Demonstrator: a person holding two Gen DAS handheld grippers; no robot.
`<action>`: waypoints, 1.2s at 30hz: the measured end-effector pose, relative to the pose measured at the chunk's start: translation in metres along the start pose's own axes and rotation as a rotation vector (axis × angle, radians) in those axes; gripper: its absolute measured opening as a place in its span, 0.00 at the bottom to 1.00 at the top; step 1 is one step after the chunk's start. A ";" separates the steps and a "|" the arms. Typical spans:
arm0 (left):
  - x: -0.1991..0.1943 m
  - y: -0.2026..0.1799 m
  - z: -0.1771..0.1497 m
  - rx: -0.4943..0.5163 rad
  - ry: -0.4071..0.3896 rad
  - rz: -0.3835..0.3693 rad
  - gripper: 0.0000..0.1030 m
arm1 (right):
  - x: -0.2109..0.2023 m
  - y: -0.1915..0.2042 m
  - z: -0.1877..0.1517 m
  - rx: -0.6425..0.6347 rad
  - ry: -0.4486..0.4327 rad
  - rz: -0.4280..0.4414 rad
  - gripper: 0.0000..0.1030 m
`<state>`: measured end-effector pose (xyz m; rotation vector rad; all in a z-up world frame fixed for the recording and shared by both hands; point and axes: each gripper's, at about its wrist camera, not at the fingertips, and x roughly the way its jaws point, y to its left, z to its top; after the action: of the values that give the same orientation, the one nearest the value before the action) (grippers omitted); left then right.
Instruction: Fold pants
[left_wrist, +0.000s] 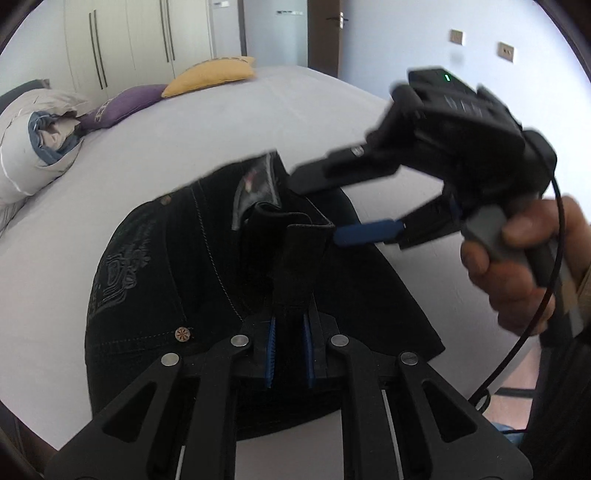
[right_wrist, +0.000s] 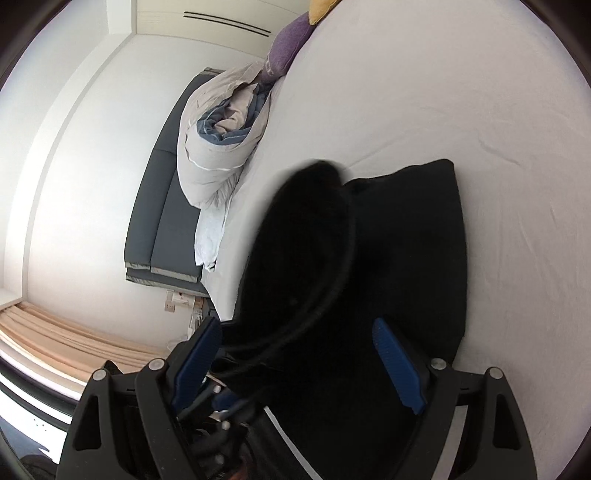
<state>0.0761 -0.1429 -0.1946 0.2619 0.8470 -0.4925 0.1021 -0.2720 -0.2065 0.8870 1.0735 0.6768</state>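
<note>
A: Left claw (left_wrist: 290, 350) first: clamped shut on a strip of the black pants (left_wrist: 155, 280), a hem or cuff end standing up between the blue pads.
B: And the rest of the garment?
A: Spread on the bed (left_wrist: 221, 122) ahead of and below that claw, printed back pocket to its left, waistband and inner label (left_wrist: 255, 184) just beyond the pinched strip.
B: Step in hand?
A: Looks like the fold-over: leg end carried toward the waist, not yet laid down.
B: Further right?
A: Right claw (left_wrist: 325, 205) reaching in from the right, jaws wide apart, nothing between them; upper finger above the waistband, blue-padded lower finger at the edge of the raised fold. No grip there.
B: From its own camera?
A: Same reading. Blue pads spread well apart, dark cloth and a black cable (right_wrist: 332, 280) close in front of the lens, pants (right_wrist: 424, 229) lying flat on the sheet beyond.
B: Pose of the hands?
A: Left claw angled down at the cloth. Right hand (left_wrist: 517, 266) wrapped round the grey handle, claw tilted gently down and across toward the left.
B: Next move?
A: Probably lowering the held end flush with the waistband, edges matched, then releasing; right claw free to pin or smooth the layer. Risk of skewing if dropped early.
</note>
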 end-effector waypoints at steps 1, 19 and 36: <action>0.001 -0.007 -0.004 0.020 0.003 0.020 0.10 | 0.000 0.000 0.001 -0.003 0.009 0.000 0.84; -0.007 -0.058 -0.020 0.236 -0.019 0.147 0.10 | 0.024 -0.001 0.028 0.034 0.052 -0.130 0.22; -0.005 -0.101 -0.058 0.349 -0.009 0.098 0.10 | -0.018 -0.037 -0.013 0.037 -0.086 -0.099 0.16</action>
<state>-0.0162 -0.2040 -0.2304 0.6181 0.7323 -0.5481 0.0859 -0.3018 -0.2331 0.8810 1.0486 0.5334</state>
